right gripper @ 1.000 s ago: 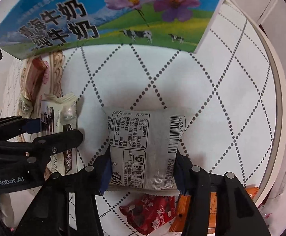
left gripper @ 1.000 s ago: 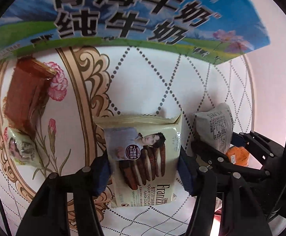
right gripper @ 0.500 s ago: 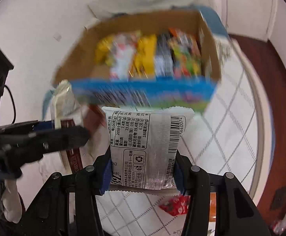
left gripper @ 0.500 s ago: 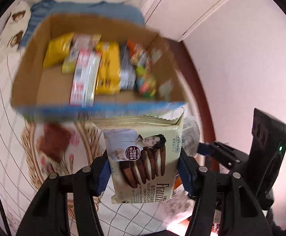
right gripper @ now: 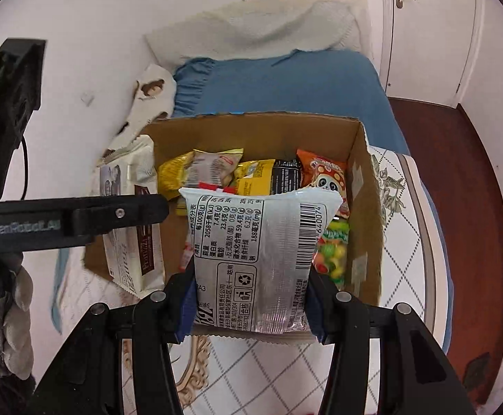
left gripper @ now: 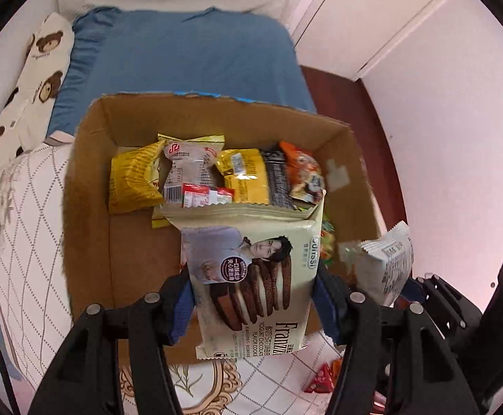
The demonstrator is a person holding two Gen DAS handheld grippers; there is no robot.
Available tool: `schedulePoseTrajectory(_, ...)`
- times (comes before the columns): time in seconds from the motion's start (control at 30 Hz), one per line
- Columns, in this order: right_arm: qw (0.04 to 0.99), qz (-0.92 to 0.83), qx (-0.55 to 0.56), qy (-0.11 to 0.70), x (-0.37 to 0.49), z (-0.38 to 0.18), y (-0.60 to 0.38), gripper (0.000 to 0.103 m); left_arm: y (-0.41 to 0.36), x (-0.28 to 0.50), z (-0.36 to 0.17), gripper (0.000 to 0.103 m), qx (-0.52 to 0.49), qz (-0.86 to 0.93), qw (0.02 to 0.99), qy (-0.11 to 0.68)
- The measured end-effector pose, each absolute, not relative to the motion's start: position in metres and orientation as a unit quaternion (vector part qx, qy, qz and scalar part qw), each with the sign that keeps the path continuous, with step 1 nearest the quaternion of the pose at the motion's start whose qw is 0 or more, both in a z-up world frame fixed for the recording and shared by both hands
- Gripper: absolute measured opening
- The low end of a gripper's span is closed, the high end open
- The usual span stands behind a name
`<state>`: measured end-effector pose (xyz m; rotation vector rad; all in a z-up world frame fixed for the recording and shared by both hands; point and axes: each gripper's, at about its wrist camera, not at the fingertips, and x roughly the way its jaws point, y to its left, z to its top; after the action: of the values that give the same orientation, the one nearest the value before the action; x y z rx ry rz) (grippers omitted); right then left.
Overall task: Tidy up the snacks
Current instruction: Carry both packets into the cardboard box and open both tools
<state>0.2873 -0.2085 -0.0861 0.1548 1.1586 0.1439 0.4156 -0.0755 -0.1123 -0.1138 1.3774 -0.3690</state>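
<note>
Nearest in the left wrist view, the left gripper has its jaws closed on the lower half of the cream cookie pack, pads pressing its two long edges. In the right wrist view the right gripper likewise clamps the silver snack pouch by its sides, near the bottom seam. Both look light, soft-walled and a little slick: film wrappers that crumple under pressure, with brittle contents likely inside, so a hold across the flat sides, firm but not crushing, seems right; gripping only the crimped seam would probably let them swing. Both packs hang above the near part of the cardboard box, which rests on the bed. Toward twelve o'clock beyond them, yellow packets and an orange panda bag crowd the box's far end, while bare cardboard at nine o'clock offers room. Farther still lies a blue blanket.
</note>
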Motion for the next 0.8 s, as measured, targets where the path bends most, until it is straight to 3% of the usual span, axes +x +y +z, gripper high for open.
schedulePoseTrajectory(0.43,0.782,0.056,0.049,0.618,0.322,-0.172,-0.188,0.054,-0.082,0.436,-0.189,0.057,-0.031,-0.147,0.709,0.689)
schedulePoseTrajectory(0.47,0.777,0.058,0.057,0.625,0.321,-0.176,-0.19,0.055,-0.08,0.436,-0.193,0.062,-0.031,-0.142,0.707,0.692)
schedulePoseTrajectory(0.5,0.769,0.061,0.063,0.633,0.322,-0.182,-0.191,0.058,-0.08,0.435,-0.197,0.075,-0.029,-0.138,0.705,0.695)
schedulePoseTrajectory(0.53,0.763,0.059,0.064,0.641,0.322,-0.186,-0.192,0.071,-0.079,0.434,-0.201,0.081,-0.028,-0.135,0.701,0.699)
schedulePoseTrajectory(0.57,0.759,0.053,0.061,0.647,0.321,-0.188,-0.192,0.091,-0.078,0.433,-0.203,0.086,-0.029,-0.135,0.702,0.698)
schedulePoseTrajectory(0.6,0.757,0.049,0.058,0.649,0.321,-0.19,-0.193,0.097,-0.077,0.432,-0.204,0.086,-0.027,-0.133,0.705,0.696)
schedulePoseTrajectory(0.8,0.767,0.033,0.048,0.639,0.315,-0.183,-0.2,0.098,-0.072,0.424,-0.201,0.096,-0.03,-0.137,0.712,0.688)
